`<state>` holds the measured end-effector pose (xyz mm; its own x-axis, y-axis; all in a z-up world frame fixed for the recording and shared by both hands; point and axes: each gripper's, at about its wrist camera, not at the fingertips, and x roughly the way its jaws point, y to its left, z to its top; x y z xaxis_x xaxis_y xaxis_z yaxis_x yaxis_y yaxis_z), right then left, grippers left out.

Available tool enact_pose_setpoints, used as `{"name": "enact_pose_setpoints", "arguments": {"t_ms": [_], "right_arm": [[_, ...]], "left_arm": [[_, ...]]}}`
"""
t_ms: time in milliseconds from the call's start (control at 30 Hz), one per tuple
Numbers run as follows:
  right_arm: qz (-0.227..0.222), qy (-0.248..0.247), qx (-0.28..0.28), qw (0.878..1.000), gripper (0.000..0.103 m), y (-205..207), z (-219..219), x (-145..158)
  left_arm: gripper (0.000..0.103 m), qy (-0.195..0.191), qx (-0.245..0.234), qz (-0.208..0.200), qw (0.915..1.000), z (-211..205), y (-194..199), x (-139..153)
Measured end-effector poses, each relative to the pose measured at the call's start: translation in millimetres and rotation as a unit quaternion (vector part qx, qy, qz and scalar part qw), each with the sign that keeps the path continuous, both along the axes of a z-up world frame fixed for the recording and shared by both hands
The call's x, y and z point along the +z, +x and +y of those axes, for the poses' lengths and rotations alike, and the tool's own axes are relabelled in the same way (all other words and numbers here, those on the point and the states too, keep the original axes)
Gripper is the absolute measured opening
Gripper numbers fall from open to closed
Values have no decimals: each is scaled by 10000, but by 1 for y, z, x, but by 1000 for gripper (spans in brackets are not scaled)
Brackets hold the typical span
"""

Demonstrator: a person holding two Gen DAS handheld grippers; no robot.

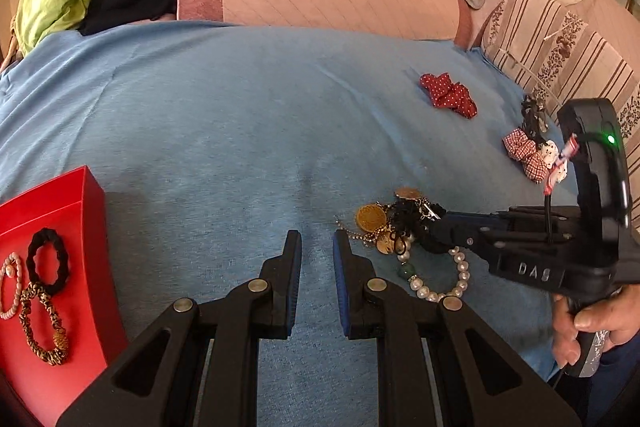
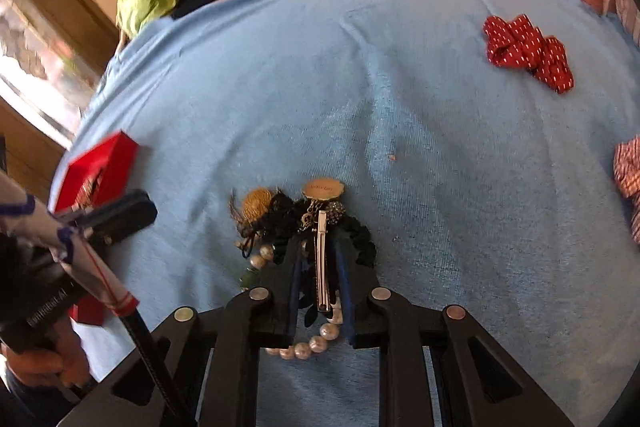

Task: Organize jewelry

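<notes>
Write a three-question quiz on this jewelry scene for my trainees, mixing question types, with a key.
1. True or false: the red polka-dot scrunchie lies inside the red box.
2. What lies between the fingers of the right gripper? A) a silver hair clip B) a wristwatch C) a comb
3. In the left wrist view, how many items lie in the red box?

Key
1. False: it lies on the blue sheet.
2. A
3. Three
</notes>
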<state>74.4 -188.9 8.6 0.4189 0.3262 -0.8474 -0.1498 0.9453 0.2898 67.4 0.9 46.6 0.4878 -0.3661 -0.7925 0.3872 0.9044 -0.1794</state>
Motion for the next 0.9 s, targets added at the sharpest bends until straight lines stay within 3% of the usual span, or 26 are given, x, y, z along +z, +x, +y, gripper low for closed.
{"name": "enact_pose_setpoints", "arguments": {"t_ms": [133,400,667,900], "right_arm": [[-145,-399,139,9990,10,-5,7,4],[-677,627,-368,9951,10,-22,-45,34],[-818,702,-777,9911,11,-28,-70,38],[-865,746,-696,9910,11,-30,-62,39]], "left_arm": [[15,-23,-55,43,10000,-3,2,0],[15,-249,-396,305,9984,-18,-4,-4],[15,-582,-947,987,9889,-48,-22,-23],[15,22,-594,695,9958,-70,-23,-37]]}}
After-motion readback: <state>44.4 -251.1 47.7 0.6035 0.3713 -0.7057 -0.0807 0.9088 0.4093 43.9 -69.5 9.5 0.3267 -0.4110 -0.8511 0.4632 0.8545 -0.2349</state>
